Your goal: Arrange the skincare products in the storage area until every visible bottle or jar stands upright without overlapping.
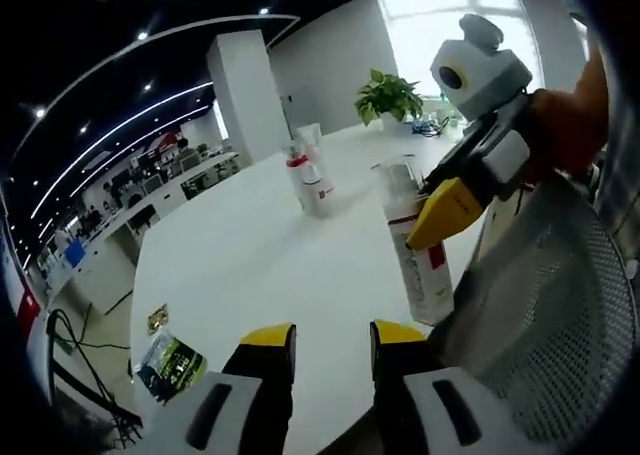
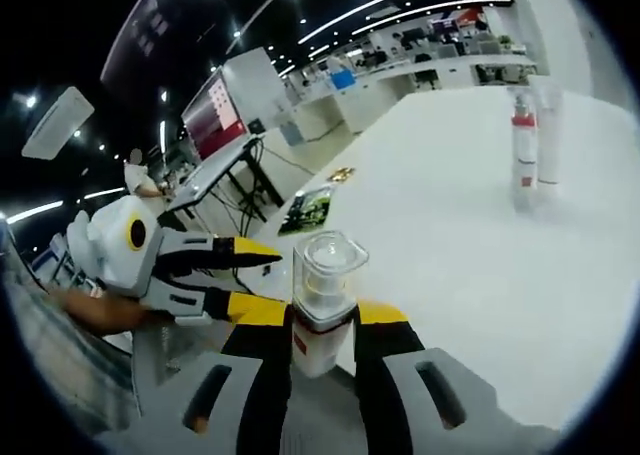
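Note:
A white bottle (image 2: pixel 322 310) with a clear cap and a red label stands upright between my right gripper's (image 2: pixel 323 315) jaws, which are shut on its body. In the left gripper view the same bottle (image 1: pixel 418 260) is held just above the white table's (image 1: pixel 250 265) near edge by the right gripper (image 1: pixel 447 207), which reaches in from the right. My left gripper (image 1: pixel 332 335) is open and holds nothing, a little left of that bottle. Two more white bottles with red labels (image 1: pixel 310 175) stand upright together farther out on the table; the right gripper view shows this pair (image 2: pixel 527 153) too.
A grey mesh surface (image 1: pixel 555 315) lies close on the right. A small dark printed packet (image 1: pixel 170 360) lies near the table's left edge. A potted plant (image 1: pixel 388 95) stands at the far end. The left gripper (image 2: pixel 245 260) enters the right gripper view from the left.

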Demonstrator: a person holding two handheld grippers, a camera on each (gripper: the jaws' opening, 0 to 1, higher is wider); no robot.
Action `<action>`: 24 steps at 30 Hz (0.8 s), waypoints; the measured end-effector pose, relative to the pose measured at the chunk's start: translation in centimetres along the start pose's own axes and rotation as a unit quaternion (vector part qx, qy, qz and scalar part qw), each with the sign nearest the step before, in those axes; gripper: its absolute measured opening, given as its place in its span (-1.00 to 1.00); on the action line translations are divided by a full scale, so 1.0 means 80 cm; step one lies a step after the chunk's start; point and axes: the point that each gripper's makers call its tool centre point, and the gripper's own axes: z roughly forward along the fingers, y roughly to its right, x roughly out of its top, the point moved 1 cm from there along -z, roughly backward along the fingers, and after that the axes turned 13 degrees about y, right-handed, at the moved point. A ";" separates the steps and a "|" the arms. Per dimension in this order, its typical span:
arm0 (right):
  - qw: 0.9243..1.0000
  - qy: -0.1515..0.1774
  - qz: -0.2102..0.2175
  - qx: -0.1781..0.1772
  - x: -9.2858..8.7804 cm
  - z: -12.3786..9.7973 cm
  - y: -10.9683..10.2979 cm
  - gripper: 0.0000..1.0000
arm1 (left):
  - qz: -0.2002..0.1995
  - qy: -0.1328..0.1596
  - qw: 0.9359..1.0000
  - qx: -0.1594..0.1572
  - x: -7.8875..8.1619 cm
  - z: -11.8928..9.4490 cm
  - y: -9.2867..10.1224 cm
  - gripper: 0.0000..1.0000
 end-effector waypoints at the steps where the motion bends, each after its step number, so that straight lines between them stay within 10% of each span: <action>1: 1.000 0.000 0.002 0.004 -0.001 0.000 0.000 -0.58 | 0.001 -0.004 1.000 0.001 -0.003 0.000 0.000 -0.40; 13: 1.000 -0.001 -0.002 -0.028 -0.017 -0.003 0.033 -0.58 | 0.010 -0.080 0.997 0.001 -0.040 -0.002 -0.002 -0.42; 24: 0.996 0.085 -0.009 -0.008 0.023 -0.013 0.037 -0.58 | 0.012 -0.116 0.993 -0.003 -0.055 -0.003 0.001 -0.43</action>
